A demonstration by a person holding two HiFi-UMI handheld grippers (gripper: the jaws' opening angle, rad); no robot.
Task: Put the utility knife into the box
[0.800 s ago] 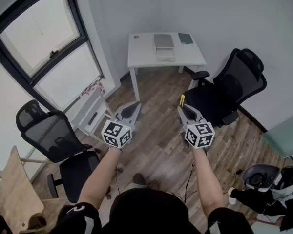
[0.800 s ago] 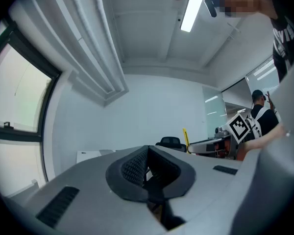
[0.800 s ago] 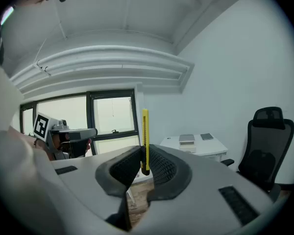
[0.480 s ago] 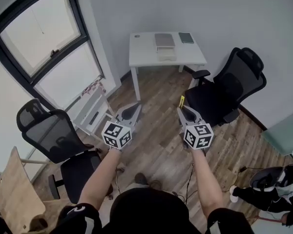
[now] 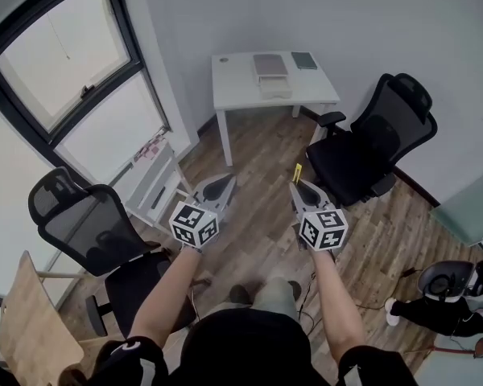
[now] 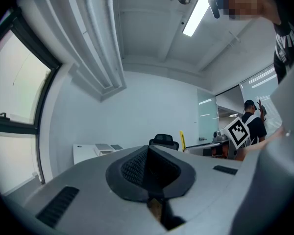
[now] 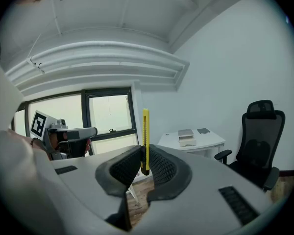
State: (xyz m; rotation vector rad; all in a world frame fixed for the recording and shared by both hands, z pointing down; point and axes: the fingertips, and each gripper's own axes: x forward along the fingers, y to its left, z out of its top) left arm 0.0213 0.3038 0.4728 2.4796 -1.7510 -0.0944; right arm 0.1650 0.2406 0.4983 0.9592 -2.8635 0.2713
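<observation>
The person stands on the wooden floor (image 5: pixel 258 240) with both arms held out, 1 hand-held gripper in each hand. The right hand-held gripper (image 5: pixel 298 186) is clamped on the yellow utility knife (image 5: pixel 298 171). In the right gripper view the knife stands upright, its lower end pinched between the 2 ribbed pads and the rest sticking up above them. The left hand-held gripper (image 5: pixel 224 182) is closed, pads pressed together with nothing between them. The 2 sit side by side, apart, both aimed toward the far wall.

Against that wall is a white table (image 5: pixel 233 87), well beyond the knife. On it a flat grey thing lies stacked on a white one. This is probably the box (image 5: pixel 271 69), though from here I can't be sure. A dark slab (image 5: pixel 304 60) lies just to its right. 1 black office chair (image 5: pixel 370 147) stands right of the table, and another chair (image 5: pixel 88 232) is near the window (image 5: pixel 64 79) on the left.
</observation>
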